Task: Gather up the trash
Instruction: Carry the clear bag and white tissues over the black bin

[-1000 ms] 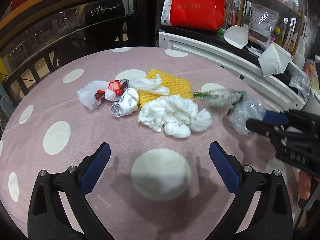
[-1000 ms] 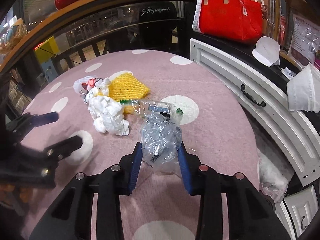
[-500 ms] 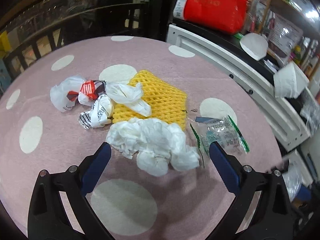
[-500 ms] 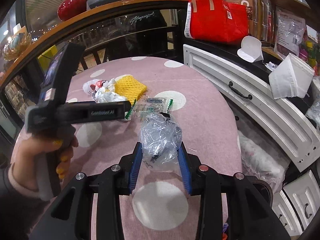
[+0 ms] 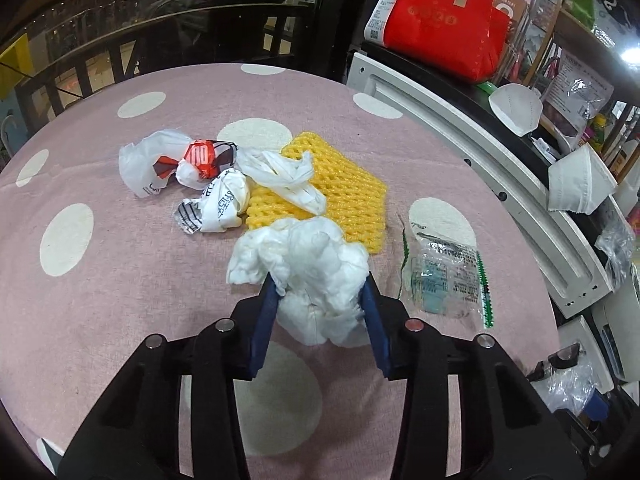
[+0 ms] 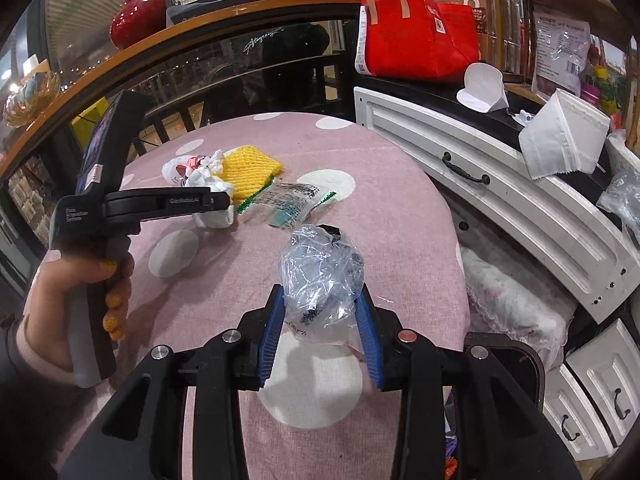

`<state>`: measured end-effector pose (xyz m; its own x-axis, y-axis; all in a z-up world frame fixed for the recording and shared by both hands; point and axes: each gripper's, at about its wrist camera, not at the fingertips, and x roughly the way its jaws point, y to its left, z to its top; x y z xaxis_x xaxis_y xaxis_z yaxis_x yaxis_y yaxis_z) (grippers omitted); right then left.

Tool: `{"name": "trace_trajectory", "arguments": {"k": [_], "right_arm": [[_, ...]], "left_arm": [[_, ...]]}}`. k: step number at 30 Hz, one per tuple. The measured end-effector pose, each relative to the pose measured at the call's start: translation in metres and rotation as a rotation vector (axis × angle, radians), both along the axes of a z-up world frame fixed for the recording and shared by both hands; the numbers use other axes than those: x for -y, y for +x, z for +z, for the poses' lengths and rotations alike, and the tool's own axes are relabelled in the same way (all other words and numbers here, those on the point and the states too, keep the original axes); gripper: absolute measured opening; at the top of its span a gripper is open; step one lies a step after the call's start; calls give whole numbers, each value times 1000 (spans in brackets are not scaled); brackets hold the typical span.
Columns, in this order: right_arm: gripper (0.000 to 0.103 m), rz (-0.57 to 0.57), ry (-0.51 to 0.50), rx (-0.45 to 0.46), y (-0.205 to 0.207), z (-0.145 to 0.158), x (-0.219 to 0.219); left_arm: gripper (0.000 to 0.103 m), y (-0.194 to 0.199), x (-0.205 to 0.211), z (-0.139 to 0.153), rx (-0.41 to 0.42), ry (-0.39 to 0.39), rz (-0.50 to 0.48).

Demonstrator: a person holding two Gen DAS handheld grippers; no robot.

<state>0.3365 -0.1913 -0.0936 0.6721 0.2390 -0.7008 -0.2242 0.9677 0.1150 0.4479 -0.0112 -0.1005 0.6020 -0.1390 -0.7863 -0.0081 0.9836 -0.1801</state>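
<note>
My left gripper [image 5: 318, 284] is shut on a crumpled white tissue wad [image 5: 308, 264] on the pink dotted tablecloth [image 5: 100, 280]. Behind it lie a yellow foam net [image 5: 344, 196], a twisted white plastic strip [image 5: 288, 178], a red-and-white wrapper [image 5: 200, 160] and a black-and-white wrapper [image 5: 218, 204]. A clear green-edged packet [image 5: 448, 276] lies to the right. My right gripper [image 6: 320, 292] is shut on a crumpled clear plastic bag [image 6: 320, 272], held above the table near its right edge. The left gripper [image 6: 216, 204] also shows in the right wrist view.
A white drawer cabinet [image 6: 500, 200] stands along the table's right side, with white masks [image 6: 560, 140] and a red bag [image 6: 416, 32] on it. A dark bin rim [image 6: 516, 364] sits below the table's right edge. A dark railing [image 5: 160, 40] runs behind the table.
My left gripper moved forward and closed on the white tissue wad. My right gripper carried the clear bag back and to the right, toward the table edge.
</note>
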Motion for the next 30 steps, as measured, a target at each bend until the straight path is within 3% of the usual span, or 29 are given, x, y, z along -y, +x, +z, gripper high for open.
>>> {"name": "trace_trajectory", "arguments": {"k": [15, 30], "right_arm": [[36, -29, 18, 28, -37, 4, 15], [36, -52, -23, 90, -98, 9, 38]], "left_arm": [[41, -87, 3, 31, 114, 25, -94], [41, -188, 44, 54, 218, 41, -238]]}}
